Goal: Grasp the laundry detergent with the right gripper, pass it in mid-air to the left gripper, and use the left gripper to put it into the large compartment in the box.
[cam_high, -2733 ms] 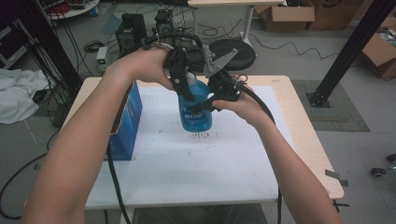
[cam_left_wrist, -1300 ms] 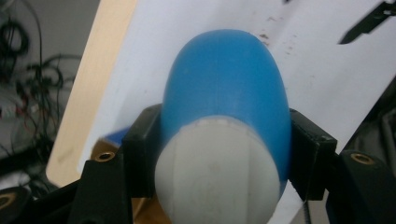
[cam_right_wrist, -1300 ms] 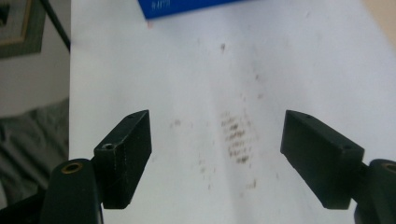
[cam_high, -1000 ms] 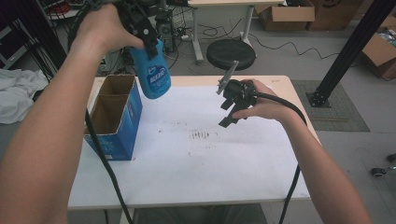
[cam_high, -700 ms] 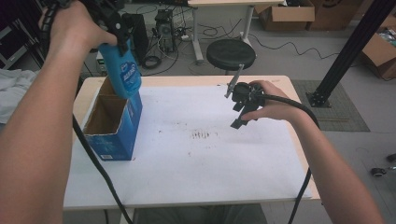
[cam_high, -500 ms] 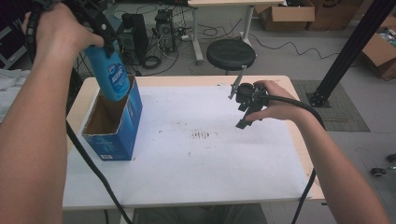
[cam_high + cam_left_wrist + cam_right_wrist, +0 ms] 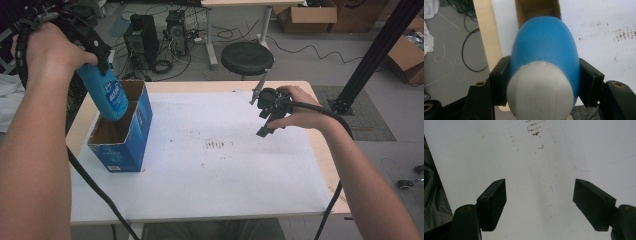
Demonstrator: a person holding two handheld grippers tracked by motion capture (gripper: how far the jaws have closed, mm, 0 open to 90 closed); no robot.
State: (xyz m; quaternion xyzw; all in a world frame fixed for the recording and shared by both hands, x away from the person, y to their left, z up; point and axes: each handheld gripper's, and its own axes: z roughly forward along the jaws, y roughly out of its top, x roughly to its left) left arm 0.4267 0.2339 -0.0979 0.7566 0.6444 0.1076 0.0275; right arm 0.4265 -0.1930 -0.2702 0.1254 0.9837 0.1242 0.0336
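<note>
The left gripper (image 7: pixel 541 82) is clamped on the blue bottle (image 7: pixel 109 94) near its white cap end, and the bottle hangs base-down, tilted, with that base just over the open top of the blue cardboard box (image 7: pixel 122 135) at the table's left edge (from this gripper's own camera the brown inside of the box shows straight beyond the bottle). So the bottle's long axis already points into the box; the right gripper (image 7: pixel 264 112) hovers well apart, jaws spread and empty

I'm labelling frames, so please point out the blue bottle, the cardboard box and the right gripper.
blue bottle (image 7: pixel 111 97), high view, on its label.
cardboard box (image 7: pixel 121 154), high view, on its blue front wall.
right gripper (image 7: pixel 540 205), right gripper view, midway between fingertips.
</note>
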